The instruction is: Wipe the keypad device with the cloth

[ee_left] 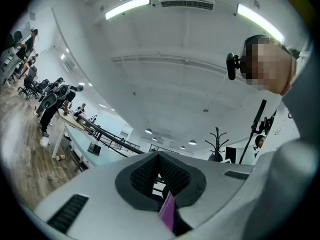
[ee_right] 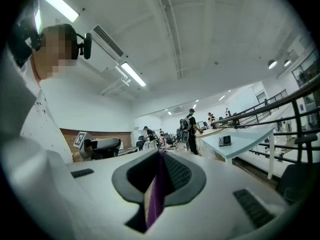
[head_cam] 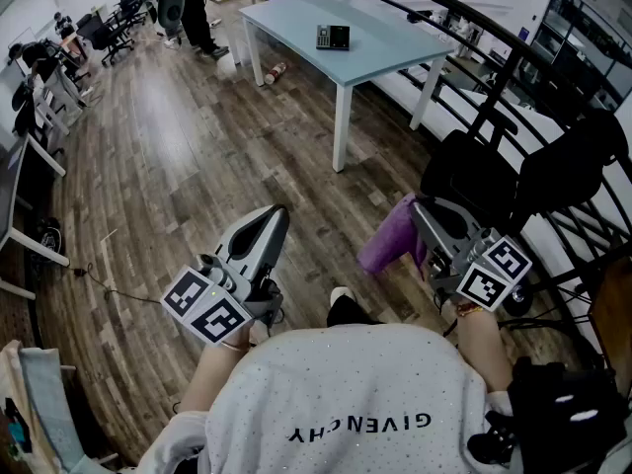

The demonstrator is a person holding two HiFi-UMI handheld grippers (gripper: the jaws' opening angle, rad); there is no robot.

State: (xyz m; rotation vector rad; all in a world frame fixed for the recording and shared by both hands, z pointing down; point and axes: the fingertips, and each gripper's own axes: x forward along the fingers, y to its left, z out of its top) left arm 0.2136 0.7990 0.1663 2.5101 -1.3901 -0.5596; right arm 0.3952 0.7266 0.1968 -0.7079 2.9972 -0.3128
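Most of the soft purple cloth [head_cam: 387, 243] is hidden behind the grey right gripper [head_cam: 422, 211] clamping it, at three o'clock in the head view; that gripper's view shows only a thin edge. The small dark keypad device [head_cam: 333, 37], on the pale blue table [head_cam: 395, 49] at twelve o'clock, is too small to read. Inside the grey left gripper [ee_left: 159, 156], a half-hidden purple sliver [ee_left: 168, 211] cannot be identified.
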